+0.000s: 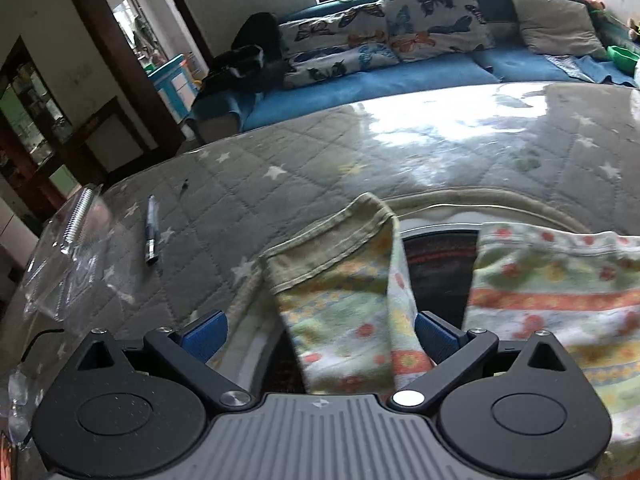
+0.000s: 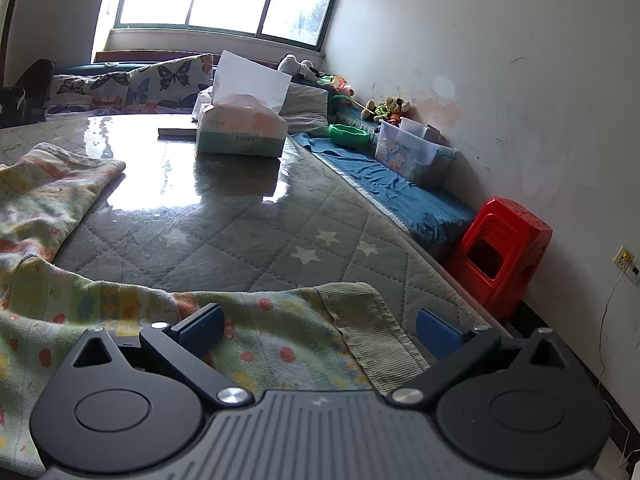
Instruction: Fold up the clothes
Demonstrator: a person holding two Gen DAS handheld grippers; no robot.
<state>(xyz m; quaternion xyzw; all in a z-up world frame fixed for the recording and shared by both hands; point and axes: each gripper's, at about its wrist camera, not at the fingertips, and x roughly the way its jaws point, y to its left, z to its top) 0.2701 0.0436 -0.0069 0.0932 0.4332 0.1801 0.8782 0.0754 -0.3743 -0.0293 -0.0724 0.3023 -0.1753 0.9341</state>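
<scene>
Left gripper (image 1: 320,334) hangs with fingers spread wide, a patterned trouser leg (image 1: 344,300) draped between them at the near table (image 1: 248,200) edge. Right gripper (image 2: 320,332), fingers wide too, hovers over the other cuff (image 2: 372,332).

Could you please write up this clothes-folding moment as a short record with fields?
surface: grey quilted star-print table cover under a glossy clear sheet
garment: floral striped cotton child's garment with ribbed olive cuffs, spread unfolded on the table
left gripper: jaws open, one cuffed leg or sleeve lying between them
right gripper: jaws open, over the other ribbed cuff
nearby left: dark pen, spiral notebook in clear plastic
nearby right: white and green tissue box, red plastic stool on the floor
</scene>
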